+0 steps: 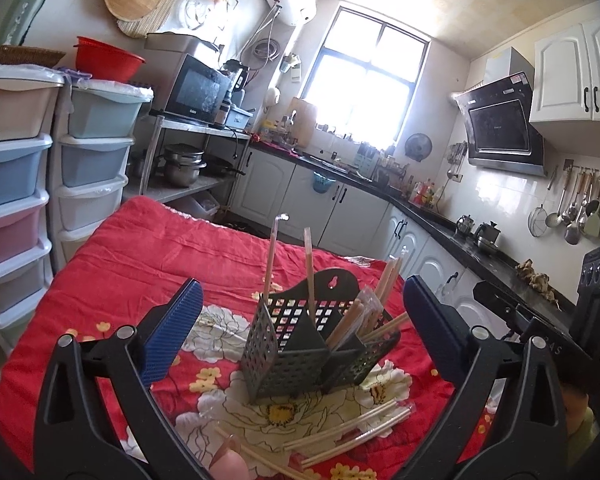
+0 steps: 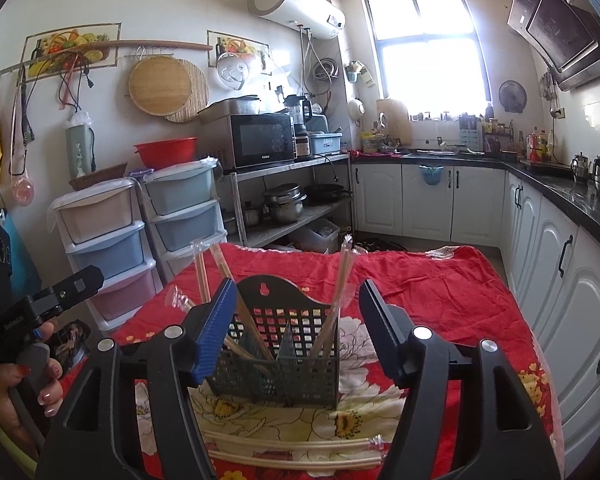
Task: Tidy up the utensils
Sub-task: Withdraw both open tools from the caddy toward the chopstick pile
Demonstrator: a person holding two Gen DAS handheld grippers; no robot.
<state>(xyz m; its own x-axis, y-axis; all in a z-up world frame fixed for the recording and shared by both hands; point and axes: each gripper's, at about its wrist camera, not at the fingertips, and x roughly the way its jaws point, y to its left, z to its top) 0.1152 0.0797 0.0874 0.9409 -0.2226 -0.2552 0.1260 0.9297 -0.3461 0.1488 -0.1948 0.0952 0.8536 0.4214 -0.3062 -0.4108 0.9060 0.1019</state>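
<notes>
A dark perforated utensil holder stands on the red floral cloth, with several wrapped chopstick pairs upright or leaning in its compartments. More wrapped chopsticks lie flat on the cloth in front of it. My left gripper is open and empty, its blue fingers either side of the holder. In the right wrist view the holder sits between the fingers of my open, empty right gripper, with loose chopsticks lying nearer the camera.
Stacked plastic drawers stand left of the table. A metal shelf with microwave and pots is behind. White cabinets with a dark counter run along the right. The person's other hand and gripper show at the left.
</notes>
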